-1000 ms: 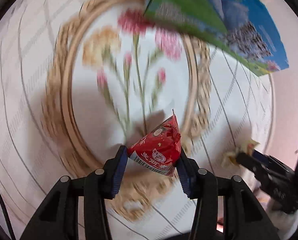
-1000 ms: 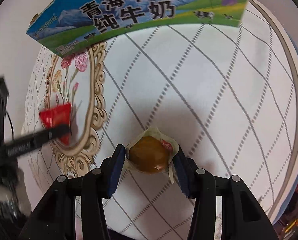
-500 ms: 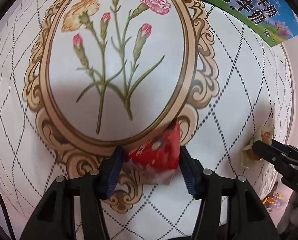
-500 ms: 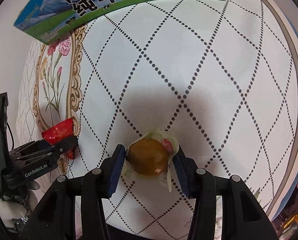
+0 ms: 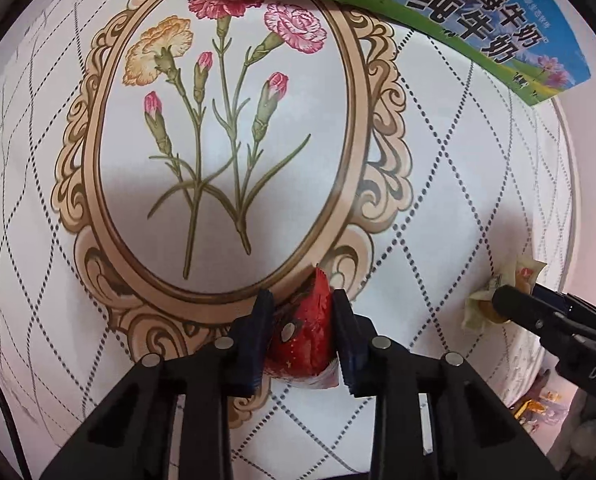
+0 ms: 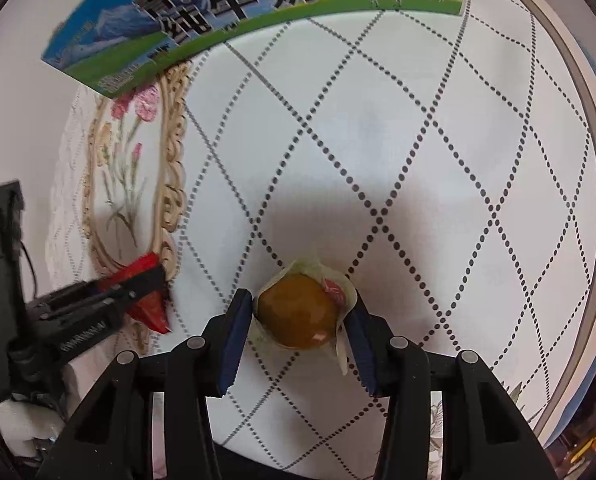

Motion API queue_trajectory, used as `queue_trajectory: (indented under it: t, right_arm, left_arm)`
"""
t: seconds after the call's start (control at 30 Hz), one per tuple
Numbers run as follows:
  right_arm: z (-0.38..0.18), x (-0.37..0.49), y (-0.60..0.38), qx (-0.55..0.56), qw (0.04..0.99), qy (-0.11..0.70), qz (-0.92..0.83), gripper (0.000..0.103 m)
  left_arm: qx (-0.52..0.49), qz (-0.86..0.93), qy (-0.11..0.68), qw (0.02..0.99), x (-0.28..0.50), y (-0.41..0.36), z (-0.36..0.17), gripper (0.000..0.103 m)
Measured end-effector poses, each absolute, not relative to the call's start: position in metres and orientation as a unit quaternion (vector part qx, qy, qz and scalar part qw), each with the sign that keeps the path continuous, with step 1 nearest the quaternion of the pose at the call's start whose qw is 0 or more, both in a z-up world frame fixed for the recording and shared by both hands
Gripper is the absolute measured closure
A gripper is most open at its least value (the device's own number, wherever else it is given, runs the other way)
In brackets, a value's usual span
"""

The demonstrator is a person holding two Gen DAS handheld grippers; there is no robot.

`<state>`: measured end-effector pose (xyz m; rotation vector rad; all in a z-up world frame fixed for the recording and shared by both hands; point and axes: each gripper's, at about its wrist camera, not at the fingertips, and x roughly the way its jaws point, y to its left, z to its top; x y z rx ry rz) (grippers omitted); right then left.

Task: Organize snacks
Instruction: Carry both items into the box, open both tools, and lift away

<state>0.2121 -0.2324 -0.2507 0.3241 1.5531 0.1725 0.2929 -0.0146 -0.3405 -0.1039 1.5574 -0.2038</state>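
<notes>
Red packet (image 5: 304,334); golden-brown snack (image 6: 297,312) (clear, perhaps yellowish wrapper); dotted-diamond tablecloth (image 6: 418,152).

Both views are bright and evenly lit, with soft grey shadows pooling on the tablecloth (image 5: 438,208) just ahead of each gripper. Fisheye bending curves the milk carton (image 6: 234,12) and table rim, corners go black, and the carton's lettering smears slightly.

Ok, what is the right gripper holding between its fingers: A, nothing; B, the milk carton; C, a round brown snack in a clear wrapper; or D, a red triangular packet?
C: the right gripper has its fingers pressed on a round brown snack in clear wrapping.
</notes>
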Motion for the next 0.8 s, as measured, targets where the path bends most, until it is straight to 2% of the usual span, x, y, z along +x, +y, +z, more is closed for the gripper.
queue_trajectory:
  t: [0.2,0.4,0.6,0.8]
  right_arm:
    - [-0.218,0.225,-0.234,0.164,0.712,0.675,0.102,0.054]
    - [-0.175,0.251,-0.24,0.186,0.734,0.64,0.128,0.054]
    - [-0.119,0.307,-0.251,0.203,0.765,0.591,0.154,0.054]
    - [-0.091,0.399,-0.247,0.169,0.799,0.559,0.144,0.054]
  left_arm:
    - [-0.075,-0.105,0.694,0.709,0.293,-0.009,-0.302,0.077]
    - [-0.089,-0.134,0.655,0.739,0.321,-0.027,-0.237,0.077]
    - [-0.093,-0.171,0.618,0.761,0.384,-0.041,-0.173,0.077]
    - [-0.036,-0.149,0.579,0.8,0.468,-0.052,-0.148,0.077]
